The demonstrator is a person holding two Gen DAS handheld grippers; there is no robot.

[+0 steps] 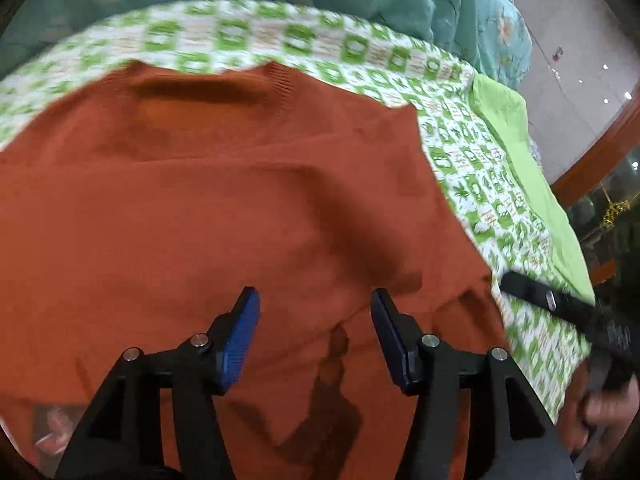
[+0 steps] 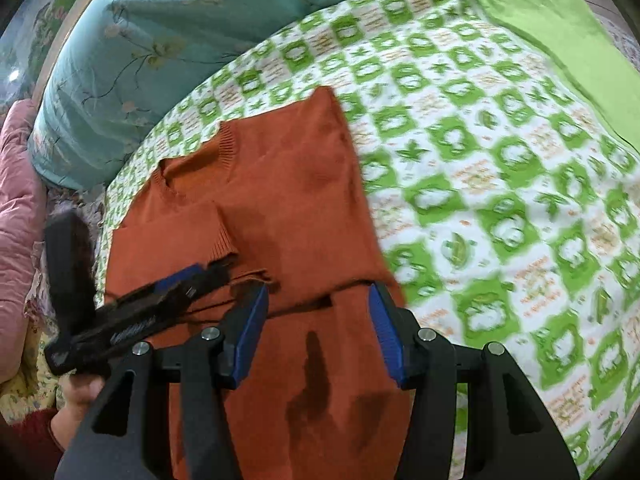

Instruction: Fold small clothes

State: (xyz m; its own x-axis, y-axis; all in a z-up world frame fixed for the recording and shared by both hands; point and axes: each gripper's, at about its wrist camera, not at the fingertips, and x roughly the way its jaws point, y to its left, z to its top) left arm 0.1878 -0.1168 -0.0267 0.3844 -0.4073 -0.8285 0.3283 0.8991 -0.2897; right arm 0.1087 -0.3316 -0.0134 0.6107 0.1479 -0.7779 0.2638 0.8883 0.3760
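A rust-orange knitted sweater [image 1: 224,184] lies flat on a green-and-white patterned blanket [image 1: 480,168], neckline at the far side. In the right wrist view the sweater [image 2: 288,200] has a sleeve folded across its body. My left gripper [image 1: 316,300] is open and empty, its blue pads just above the sweater's lower part. My right gripper [image 2: 318,292] is open and empty over the sweater's lower right part. The left gripper also shows in the right wrist view [image 2: 172,292], low over the folded sleeve. The right gripper shows as a black bar at the left wrist view's right edge [image 1: 552,300].
A teal floral quilt [image 2: 132,60] is bunched at the far side of the bed. A plain green sheet [image 2: 568,40] lies at the right. Pink bedding [image 2: 20,200] sits at the left. A wooden edge and tiled floor [image 1: 580,92] lie beyond the bed.
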